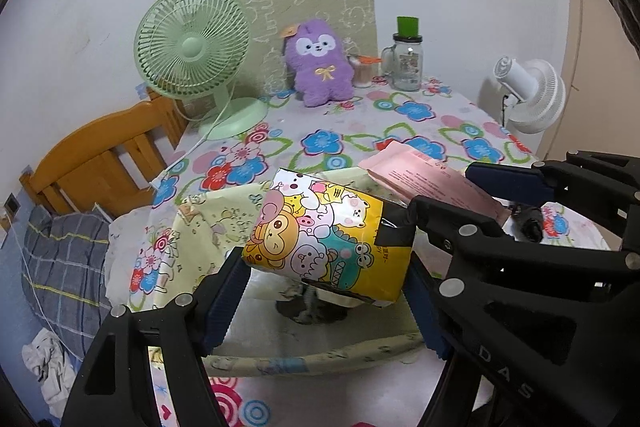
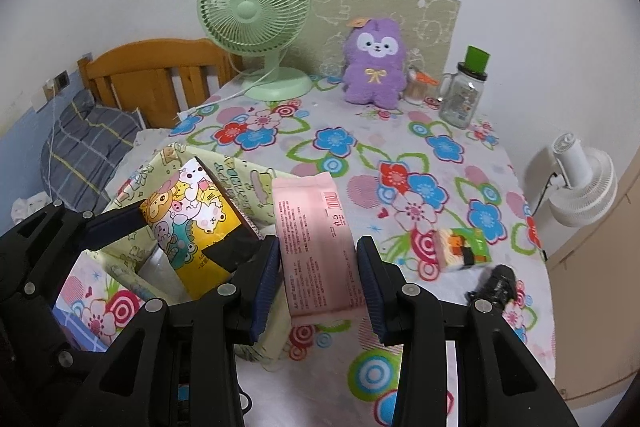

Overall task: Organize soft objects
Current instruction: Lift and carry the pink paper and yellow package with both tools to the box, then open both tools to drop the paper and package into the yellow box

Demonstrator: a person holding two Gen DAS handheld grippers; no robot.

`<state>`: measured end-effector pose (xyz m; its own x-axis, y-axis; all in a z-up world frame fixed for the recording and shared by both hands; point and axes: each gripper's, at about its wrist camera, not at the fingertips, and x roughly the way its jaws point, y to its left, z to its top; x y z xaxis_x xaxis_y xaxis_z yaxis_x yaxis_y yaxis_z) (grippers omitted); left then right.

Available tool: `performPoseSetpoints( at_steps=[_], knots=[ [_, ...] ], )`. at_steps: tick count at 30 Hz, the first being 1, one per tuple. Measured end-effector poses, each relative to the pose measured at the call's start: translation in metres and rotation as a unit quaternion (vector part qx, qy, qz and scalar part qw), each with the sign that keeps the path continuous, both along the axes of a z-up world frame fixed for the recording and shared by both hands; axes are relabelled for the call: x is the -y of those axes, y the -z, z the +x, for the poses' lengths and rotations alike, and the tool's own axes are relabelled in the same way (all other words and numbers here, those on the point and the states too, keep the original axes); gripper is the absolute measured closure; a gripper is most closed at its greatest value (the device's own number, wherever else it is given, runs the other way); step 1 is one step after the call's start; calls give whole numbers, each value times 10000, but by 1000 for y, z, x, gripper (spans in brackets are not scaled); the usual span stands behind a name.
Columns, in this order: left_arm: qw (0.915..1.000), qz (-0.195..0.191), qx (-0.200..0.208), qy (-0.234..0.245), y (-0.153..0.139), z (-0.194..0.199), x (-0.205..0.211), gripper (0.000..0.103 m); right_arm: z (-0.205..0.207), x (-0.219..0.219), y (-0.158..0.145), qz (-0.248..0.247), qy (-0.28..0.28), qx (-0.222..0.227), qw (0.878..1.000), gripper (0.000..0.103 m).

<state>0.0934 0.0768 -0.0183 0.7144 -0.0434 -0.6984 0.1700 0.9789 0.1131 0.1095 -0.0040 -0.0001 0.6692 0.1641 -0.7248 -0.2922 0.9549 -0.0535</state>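
My left gripper (image 1: 324,287) is shut on a yellow cartoon-animal tissue pack (image 1: 324,239) and holds it over the open pale-yellow fabric box (image 1: 208,223); it also shows in the right wrist view (image 2: 188,223) above the box (image 2: 240,183). My right gripper (image 2: 318,275) is shut on a pink tissue pack (image 2: 316,239), held just right of the box; the pink pack shows in the left wrist view (image 1: 424,179). A purple plush toy (image 2: 374,63) stands at the back of the table.
A green fan (image 2: 256,23), a glass jar with green lid (image 2: 464,95), a small cup (image 2: 416,87), a small green and orange packet (image 2: 464,247) and a black object (image 2: 496,283) are on the floral tablecloth (image 2: 400,155). A white fan (image 2: 584,183) stands right, a wooden bed frame (image 2: 152,75) left.
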Motion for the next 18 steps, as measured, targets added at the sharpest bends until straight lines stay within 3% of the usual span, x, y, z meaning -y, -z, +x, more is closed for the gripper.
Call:
performPoseSetpoints(
  at_steps=[18],
  knots=[
    [9976, 68, -489, -487, 36, 34, -44, 25, 41, -49, 37, 20, -455, -515, 9976, 60]
  ],
)
